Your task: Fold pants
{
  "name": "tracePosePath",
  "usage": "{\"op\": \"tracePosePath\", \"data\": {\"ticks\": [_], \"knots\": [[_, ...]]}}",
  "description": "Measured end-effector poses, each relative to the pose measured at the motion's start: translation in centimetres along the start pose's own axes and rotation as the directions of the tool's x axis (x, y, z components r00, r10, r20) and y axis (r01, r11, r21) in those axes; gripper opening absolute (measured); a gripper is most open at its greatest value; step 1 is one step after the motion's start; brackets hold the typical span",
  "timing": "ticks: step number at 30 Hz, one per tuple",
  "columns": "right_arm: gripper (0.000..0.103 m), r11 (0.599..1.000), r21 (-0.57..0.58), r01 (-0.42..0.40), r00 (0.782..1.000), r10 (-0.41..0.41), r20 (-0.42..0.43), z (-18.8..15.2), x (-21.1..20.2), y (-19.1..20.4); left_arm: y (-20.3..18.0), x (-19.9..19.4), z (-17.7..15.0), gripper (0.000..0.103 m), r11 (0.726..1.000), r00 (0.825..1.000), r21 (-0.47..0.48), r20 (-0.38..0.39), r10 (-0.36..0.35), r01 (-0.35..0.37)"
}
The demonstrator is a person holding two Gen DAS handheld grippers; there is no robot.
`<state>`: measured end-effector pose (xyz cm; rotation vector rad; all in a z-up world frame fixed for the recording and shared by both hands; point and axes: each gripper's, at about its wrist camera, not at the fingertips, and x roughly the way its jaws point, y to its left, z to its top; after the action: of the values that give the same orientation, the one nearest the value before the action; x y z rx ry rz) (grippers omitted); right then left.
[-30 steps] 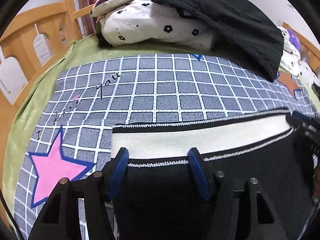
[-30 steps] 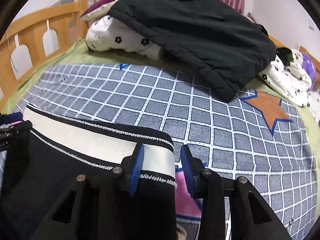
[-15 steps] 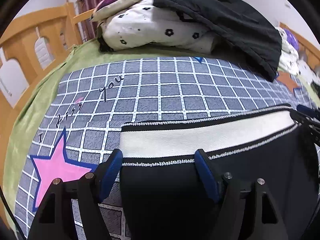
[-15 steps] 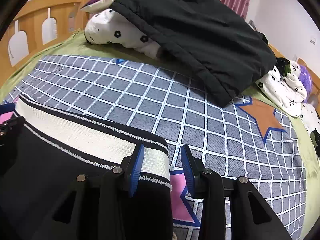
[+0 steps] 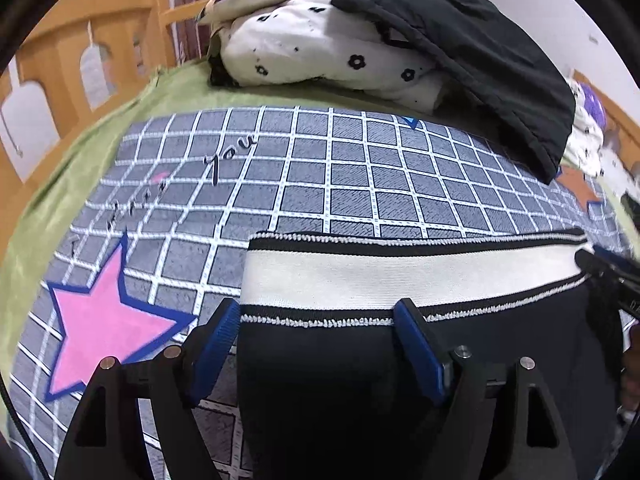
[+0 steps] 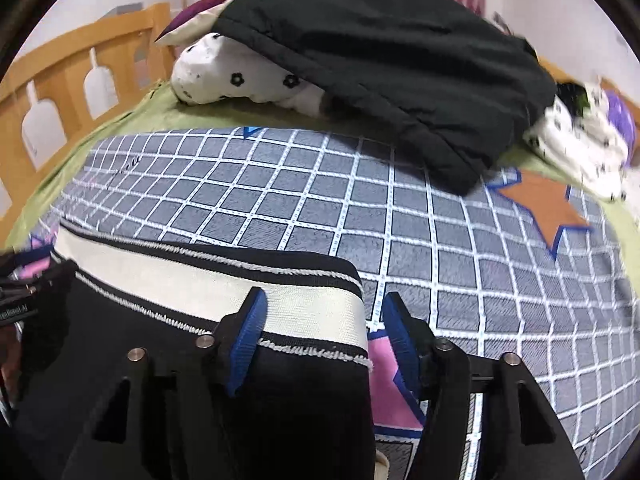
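Two blue-padded tools opening, ribbed white waistband (image 5: 400, 276), black pants (image 6: 200, 400)

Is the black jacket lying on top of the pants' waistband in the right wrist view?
No, the black jacket is draped over the pillows at the far end, with bare checked blanket between it and the waistband.

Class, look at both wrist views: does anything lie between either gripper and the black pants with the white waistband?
Nothing visible does. The left gripper and right gripper, jaws opening, each straddle a corner of the black pants with the white waistband, flat on the grey checked blanket.
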<state>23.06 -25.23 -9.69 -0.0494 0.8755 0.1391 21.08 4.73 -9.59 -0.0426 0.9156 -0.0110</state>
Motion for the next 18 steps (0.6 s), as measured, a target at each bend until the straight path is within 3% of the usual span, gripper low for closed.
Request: {"op": "tracePosePath", "data": {"ticks": [5,13,18], "knots": [[0.065,0.998,0.055,-0.036,0.999,0.036,-0.011,-0.2,0.4,-0.8,0.2,0.3,-0.1,0.081,1.0,1.0,-0.025,-0.016,-0.018,0.017],[0.065,0.99,-0.078,0.114,0.992,-0.11,0.054,-0.6,-0.5,1.9,1.5,1.0,-0.2,0.085,0.99,0.995,-0.121,-0.058,-0.084,0.076],[0.066,0.992,-0.075,0.104,0.994,-0.101,0.045,-0.4,-0.4,1.4,2.0,1.3,-0.5,0.085,0.979,0.989,-0.171,-0.077,-0.128,0.113]]}}
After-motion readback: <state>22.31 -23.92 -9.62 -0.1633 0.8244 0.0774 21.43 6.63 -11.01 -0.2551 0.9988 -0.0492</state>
